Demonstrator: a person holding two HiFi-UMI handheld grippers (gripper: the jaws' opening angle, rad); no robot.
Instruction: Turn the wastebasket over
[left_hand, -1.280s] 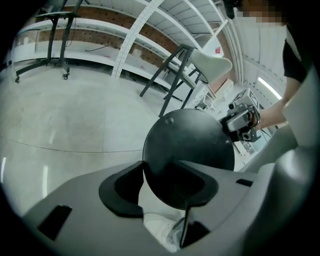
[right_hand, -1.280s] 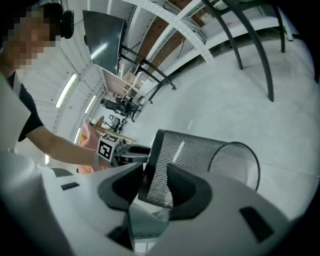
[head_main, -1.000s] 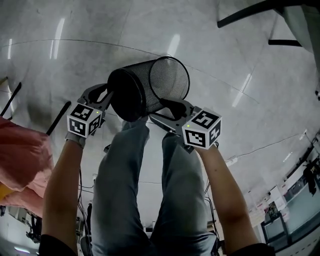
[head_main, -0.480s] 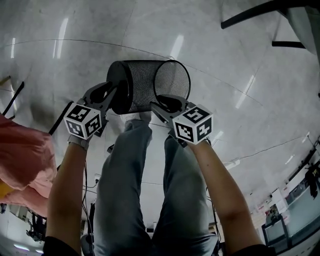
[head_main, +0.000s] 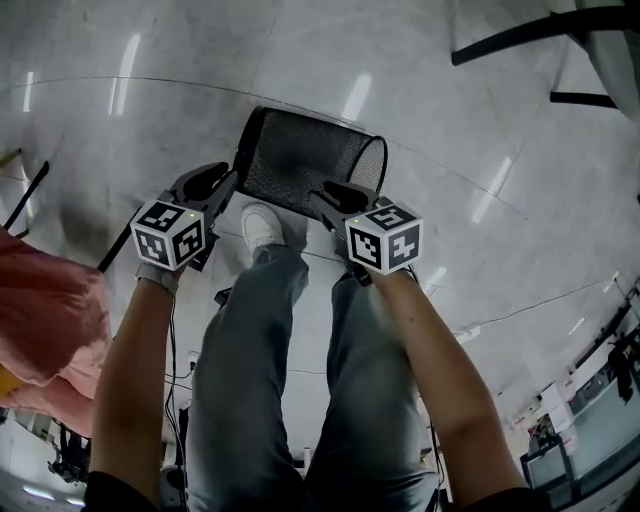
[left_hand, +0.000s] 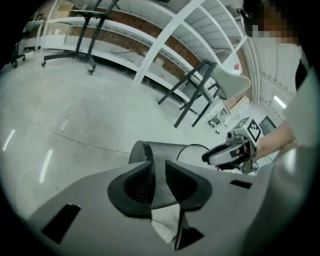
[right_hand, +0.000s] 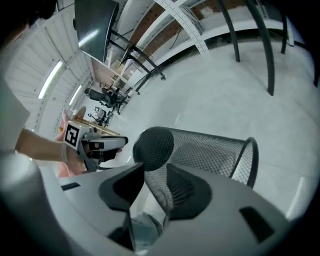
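Your wastebasket (head_main: 300, 165) is a black wire-mesh tub with a solid black hoop at the rim (head_main: 378, 160) and a darker closed base (head_main: 250, 140). It lies on its side, held up off the floor (head_main: 150, 90) between your two grippers. The mouth is turned to your right and the base to your left.

Your left gripper (head_main: 222, 183) has the base end. Its jaws have just been closing, and mesh fills the narrow gap between them, pinched. Your right gripper (head_main: 330, 192) is at the wall toward the rim end. Its jaws have just been closing too, and the mesh wall stands between them. It lies tight against one jaw, with a slit of light by the other deeper in the throat.

The pale, glossy floor lies open ahead of the basket and out to both sides. Black bars (head_main: 540, 25) cross the far right corner of the head view, well apart from the rim. The left gripper view shows a stool (left_hand: 220, 82) with dark legs and a pale seat beyond the basket. A wheeled stand (left_hand: 85, 30) and white shelving (left_hand: 165, 35) are farther back.

On your left are a pink cloth (head_main: 45, 310) and a dark rod (head_main: 115, 235) lying on the floor. Closest to the basket are your own legs (head_main: 250, 340) and your shoe (head_main: 262, 225), which lie right beneath it.
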